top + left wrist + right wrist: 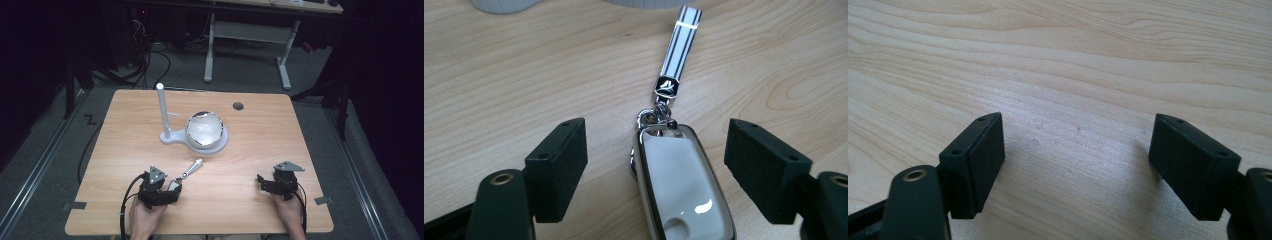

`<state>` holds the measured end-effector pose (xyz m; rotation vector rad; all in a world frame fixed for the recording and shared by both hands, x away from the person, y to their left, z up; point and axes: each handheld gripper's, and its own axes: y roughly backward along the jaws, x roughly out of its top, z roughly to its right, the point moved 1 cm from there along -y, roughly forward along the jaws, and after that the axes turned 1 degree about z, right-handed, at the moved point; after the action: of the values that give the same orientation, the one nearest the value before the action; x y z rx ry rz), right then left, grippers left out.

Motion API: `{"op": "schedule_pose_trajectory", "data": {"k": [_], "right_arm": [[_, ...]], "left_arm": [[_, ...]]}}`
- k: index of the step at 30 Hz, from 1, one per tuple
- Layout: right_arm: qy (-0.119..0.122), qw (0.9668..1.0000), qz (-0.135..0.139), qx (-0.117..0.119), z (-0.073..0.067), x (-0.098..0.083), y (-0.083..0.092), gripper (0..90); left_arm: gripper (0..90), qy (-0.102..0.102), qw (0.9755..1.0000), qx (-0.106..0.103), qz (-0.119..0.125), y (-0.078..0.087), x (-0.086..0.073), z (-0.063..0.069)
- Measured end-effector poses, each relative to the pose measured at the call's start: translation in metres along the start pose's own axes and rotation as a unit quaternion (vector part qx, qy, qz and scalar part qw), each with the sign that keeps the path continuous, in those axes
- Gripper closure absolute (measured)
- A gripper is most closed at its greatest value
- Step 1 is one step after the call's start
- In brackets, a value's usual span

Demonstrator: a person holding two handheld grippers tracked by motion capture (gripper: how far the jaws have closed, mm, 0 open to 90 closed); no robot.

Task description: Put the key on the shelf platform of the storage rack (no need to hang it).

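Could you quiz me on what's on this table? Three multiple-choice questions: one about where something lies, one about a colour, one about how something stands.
1. Where does the key fob lie?
A. between the left gripper's jaws
B. in the bowl
C. on the floor

2. What colour is the fob's face?
A. red
B. white
C. green

3. How do the right gripper's jaws stand?
A. shut on a key
B. shut empty
C. open, nothing between them

Answers: 1 A, the fob lies on the table between the pads, untouched. 2 B, white in a silvery frame. 3 C, bare wood between them.
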<state>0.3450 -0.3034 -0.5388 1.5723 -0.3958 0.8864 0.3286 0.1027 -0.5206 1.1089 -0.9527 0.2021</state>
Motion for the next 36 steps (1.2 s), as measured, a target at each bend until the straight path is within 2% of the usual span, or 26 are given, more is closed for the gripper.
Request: {"op": "schedule_pose_trajectory", "data": {"k": [6, 7, 10, 14, 16, 22, 27, 36], "right_arm": [[0.0, 1.0, 0.0, 0.0, 0.0, 0.0, 0.0, 22.8], [0.0, 1.0, 0.0, 0.0, 0.0, 0.0, 0.0, 22.8], [0.0, 1.0, 0.0, 0.0, 0.0, 0.0, 0.0, 22.8], [0.0, 1.0, 0.0, 0.0, 0.0, 0.0, 0.0, 22.8], [0.0, 1.0, 0.0, 0.0, 0.0, 0.0, 0.0, 22.7], [0.0, 1.0, 0.0, 0.0, 0.0, 0.0, 0.0, 22.8], [0.0, 1.0, 0.0, 0.0, 0.0, 0.0, 0.0, 22.8], [0.001, 1.0, 0.0, 0.0, 0.0, 0.0, 0.0, 22.8]], "left_arm": [[25.7, -0.005, 0.9999, 0.002, -0.013, -0.005, -0.001, 0.002], [25.7, -0.013, 0.9998, 0.007, -0.015, -0.007, -0.001, 0.003], [25.7, -0.014, 0.9996, 0.009, -0.022, -0.009, -0.002, 0.005], [26.0, -0.03, 0.9988, 0.021, -0.031, -0.013, -0.004, 0.008], [26.7, -0.031, 0.9986, 0.024, -0.035, -0.016, -0.005, 0.008], [31.3, -0.038, 0.9982, 0.029, -0.037, -0.016, -0.005, 0.008], [41.7, -0.043, 0.9981, 0.028, -0.035, -0.016, -0.003, 0.008], [45.2, -0.058, 0.9971, 0.025, -0.042, -0.016, -0.001, 0.009]]}}
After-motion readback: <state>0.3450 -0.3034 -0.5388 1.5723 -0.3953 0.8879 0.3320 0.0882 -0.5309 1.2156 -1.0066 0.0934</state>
